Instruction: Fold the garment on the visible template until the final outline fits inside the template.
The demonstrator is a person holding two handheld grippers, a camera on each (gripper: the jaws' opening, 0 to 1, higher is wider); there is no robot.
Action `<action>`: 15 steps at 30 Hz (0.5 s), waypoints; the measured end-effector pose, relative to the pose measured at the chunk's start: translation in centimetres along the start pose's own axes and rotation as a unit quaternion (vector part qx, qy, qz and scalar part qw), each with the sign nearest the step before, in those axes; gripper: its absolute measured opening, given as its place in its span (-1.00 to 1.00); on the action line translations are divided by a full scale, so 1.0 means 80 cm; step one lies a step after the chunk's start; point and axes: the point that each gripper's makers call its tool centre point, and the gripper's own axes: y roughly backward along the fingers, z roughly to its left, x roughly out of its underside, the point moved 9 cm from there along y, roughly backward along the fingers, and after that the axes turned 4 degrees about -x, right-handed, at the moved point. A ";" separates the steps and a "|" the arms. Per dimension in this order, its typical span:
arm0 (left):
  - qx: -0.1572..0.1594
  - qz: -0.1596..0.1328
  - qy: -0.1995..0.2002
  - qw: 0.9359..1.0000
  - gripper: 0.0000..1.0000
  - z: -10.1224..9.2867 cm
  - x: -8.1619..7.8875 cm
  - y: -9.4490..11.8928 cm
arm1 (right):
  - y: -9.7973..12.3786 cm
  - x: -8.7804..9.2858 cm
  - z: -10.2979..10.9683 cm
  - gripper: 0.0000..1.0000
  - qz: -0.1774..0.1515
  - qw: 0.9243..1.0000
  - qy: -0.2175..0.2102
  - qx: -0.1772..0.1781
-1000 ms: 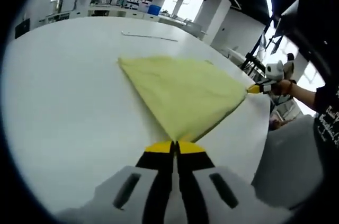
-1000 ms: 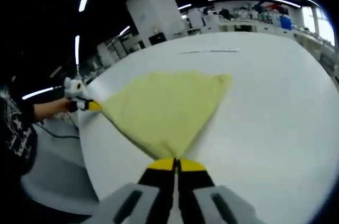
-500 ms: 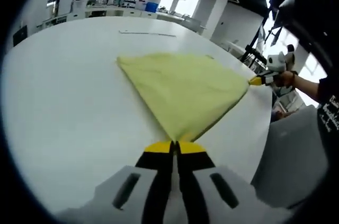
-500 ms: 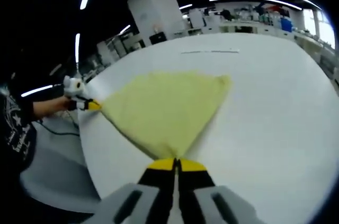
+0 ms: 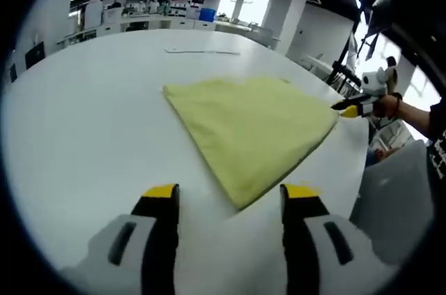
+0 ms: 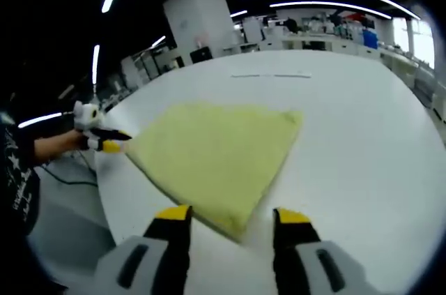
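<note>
Both tongs [image 5: 229,196] [image 6: 231,216] gape wide (nothing held).

Left tongs [image 5: 230,194] gape apart just short of the folded yellow garment [image 5: 254,127] on the white table [image 5: 83,120].

template outline on the table [image 5: 83,120] not discernible, far benches [image 6: 327,30] blurred, person's arm [image 6: 49,145] cut off

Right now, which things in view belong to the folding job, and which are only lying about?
For the job:
- yellow garment, folded flat on the white table
- left claw, open
- right claw, open

Lying about:
- thin strip on the table's far side
- shelves and benches in the background

I cannot make out a template outline.
</note>
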 end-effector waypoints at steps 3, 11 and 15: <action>-0.008 -0.013 -0.007 1.000 0.44 -0.004 -0.012 0.010 | 0.005 -0.013 0.009 0.37 -0.007 1.000 0.018 0.006; -0.021 -0.017 -0.024 0.999 0.78 -0.023 -0.033 0.034 | 0.021 -0.042 0.036 0.87 -0.024 0.999 0.044 0.006; -0.024 -0.017 -0.027 0.999 0.90 -0.028 -0.038 0.043 | 0.028 -0.051 0.047 0.93 -0.023 0.998 0.054 0.005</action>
